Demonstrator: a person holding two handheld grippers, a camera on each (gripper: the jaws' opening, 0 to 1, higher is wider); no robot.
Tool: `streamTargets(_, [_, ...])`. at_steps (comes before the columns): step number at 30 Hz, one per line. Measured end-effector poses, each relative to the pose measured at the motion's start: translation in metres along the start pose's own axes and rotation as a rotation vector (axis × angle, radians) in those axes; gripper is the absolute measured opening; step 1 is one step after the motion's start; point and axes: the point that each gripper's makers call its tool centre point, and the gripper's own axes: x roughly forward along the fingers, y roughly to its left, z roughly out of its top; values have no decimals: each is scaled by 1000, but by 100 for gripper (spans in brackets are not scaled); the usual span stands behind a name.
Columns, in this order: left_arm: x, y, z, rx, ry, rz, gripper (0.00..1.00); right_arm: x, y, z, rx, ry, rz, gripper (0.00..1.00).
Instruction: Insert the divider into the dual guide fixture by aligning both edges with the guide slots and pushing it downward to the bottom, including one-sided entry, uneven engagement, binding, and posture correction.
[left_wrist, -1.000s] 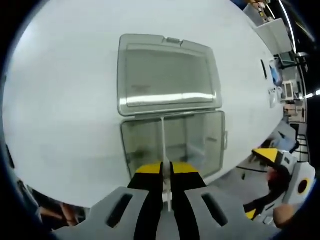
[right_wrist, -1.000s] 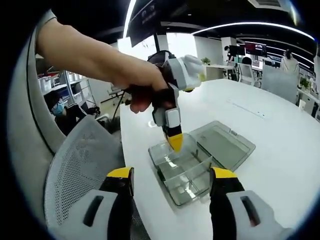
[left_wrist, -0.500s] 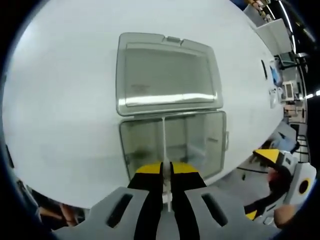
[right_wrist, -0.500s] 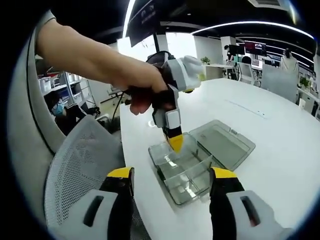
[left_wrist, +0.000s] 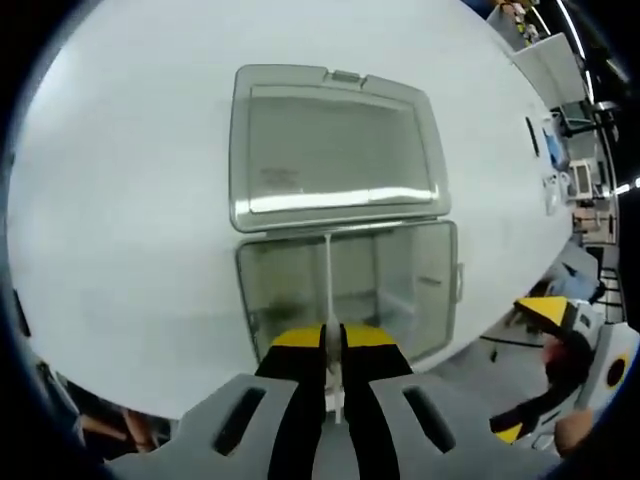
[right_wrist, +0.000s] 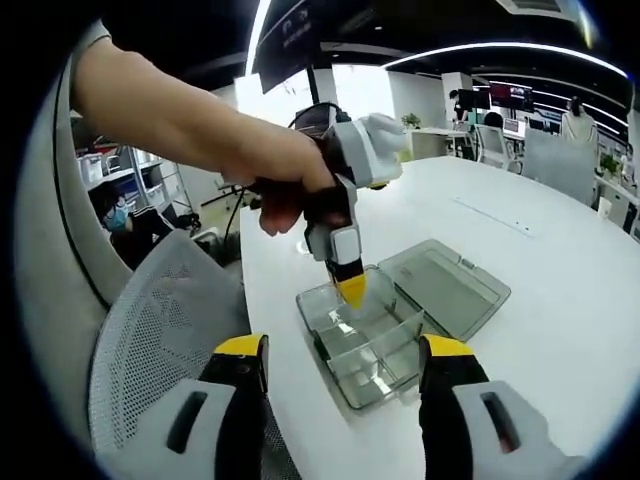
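A clear plastic box (left_wrist: 345, 285) lies on the white table with its lid (left_wrist: 335, 150) folded flat behind it. My left gripper (left_wrist: 333, 345) is shut on a thin clear divider (left_wrist: 328, 290), seen edge-on, which stands upright and reaches down into the box near its middle. In the right gripper view the left gripper (right_wrist: 350, 290) points straight down over the box (right_wrist: 365, 340), held by a hand. My right gripper (right_wrist: 340, 375) stands open at the table's near edge, well short of the box, with nothing between its jaws.
A grey mesh chair (right_wrist: 150, 340) stands left of the table (right_wrist: 560, 300). The box sits close to the table's edge. Desks, shelves and a seated person (right_wrist: 125, 225) fill the office behind.
The left gripper has sunk slightly lower over the box with the divider. The right gripper has not moved.
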Motion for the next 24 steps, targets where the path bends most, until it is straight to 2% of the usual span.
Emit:
streamTargets(15, [5,-1,0,24,-8,35,2,-1,-1,-1,-2,0,1,58])
streamTargets(24, [2,-1,0,20,-31,28,2,-1,-1,-2,-2,1,2,58])
